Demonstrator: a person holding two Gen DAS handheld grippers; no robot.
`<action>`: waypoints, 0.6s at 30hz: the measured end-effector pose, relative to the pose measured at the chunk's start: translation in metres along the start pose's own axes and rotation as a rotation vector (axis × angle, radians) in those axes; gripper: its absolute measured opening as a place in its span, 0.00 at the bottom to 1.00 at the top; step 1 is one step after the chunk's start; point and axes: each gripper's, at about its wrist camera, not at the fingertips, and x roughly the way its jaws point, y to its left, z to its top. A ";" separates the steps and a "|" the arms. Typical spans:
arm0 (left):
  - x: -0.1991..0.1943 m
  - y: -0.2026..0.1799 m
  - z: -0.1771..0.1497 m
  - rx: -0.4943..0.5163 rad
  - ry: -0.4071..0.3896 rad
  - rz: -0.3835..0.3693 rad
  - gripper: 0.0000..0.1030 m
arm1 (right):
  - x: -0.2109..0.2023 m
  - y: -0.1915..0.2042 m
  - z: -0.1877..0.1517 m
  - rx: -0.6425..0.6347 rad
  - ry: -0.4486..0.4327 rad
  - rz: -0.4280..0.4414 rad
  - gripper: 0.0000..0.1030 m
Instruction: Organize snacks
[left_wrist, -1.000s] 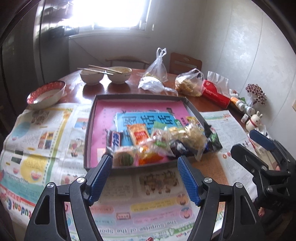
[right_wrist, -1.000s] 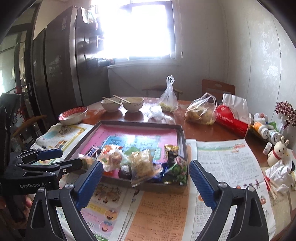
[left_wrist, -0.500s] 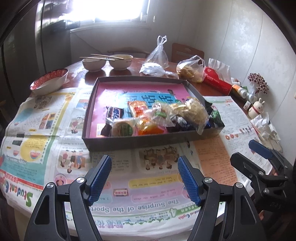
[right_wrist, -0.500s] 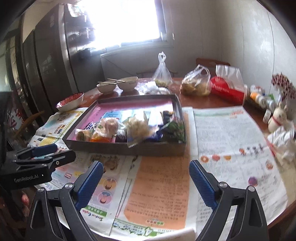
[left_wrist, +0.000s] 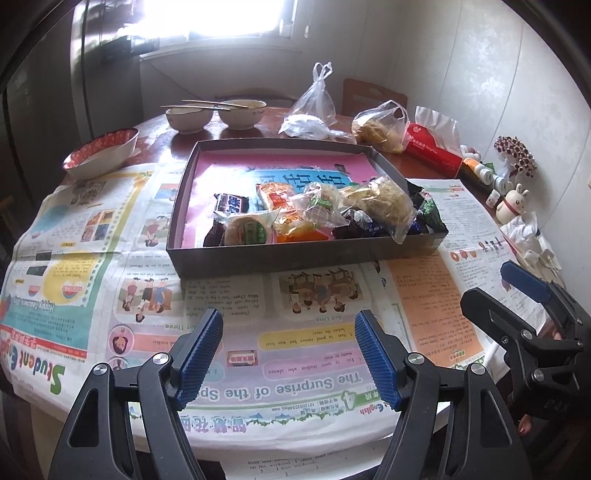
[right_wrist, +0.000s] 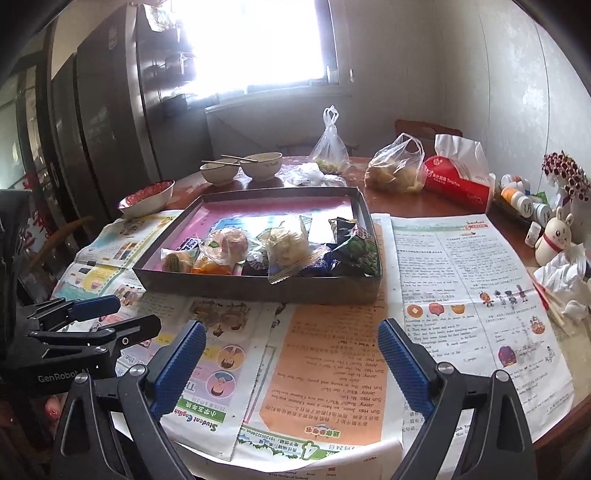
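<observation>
Left wrist view: left gripper (left_wrist: 288, 354) spread wide, nothing between the blue ribbed pads, hovering over newspaper (left_wrist: 306, 350) at the near table edge. Box (left_wrist: 303, 254) lies straight ahead and apart from the tips, long axis across the view. Snacks (left_wrist: 317, 214) piled along its near wall: dark bar wrapper (left_wrist: 231, 204) at left, round green-label pack (left_wrist: 246, 232), orange packet (left_wrist: 277, 195), clear crinkly bag of pale noodle-like stuff (left_wrist: 380, 205), dark green foil (left_wrist: 428, 210) at right corner. Far half of the box shows only pink-and-blue paper lining. Right gripper (left_wrist: 517, 291) visible at right edge, also apart from the box.

Right wrist view: right gripper (right_wrist: 291, 354) open wide and empty over an orange printed page. Box (right_wrist: 258, 286) ahead and slightly left, near wall facing the tips. Green foil (right_wrist: 358, 251) sits nearest this side; clear bag (right_wrist: 288, 247) in the middle, corner hanging over the wall. Left gripper (right_wrist: 110, 314) at left, jaws look parted. Judgement: right hand is closer to the right-corner foils, left to the bar end. Film wrappers are thin, slippery, crushable; the box looks like rigid grey card.
</observation>
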 end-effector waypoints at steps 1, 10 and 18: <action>-0.001 0.000 0.000 0.002 0.000 0.001 0.73 | -0.001 0.001 0.000 -0.002 0.000 -0.001 0.91; -0.002 -0.004 -0.005 0.010 0.004 0.000 0.73 | -0.001 0.003 -0.001 0.001 0.003 -0.007 0.91; -0.003 -0.001 -0.006 0.008 0.003 -0.002 0.73 | -0.001 0.003 -0.001 -0.002 0.008 -0.015 0.91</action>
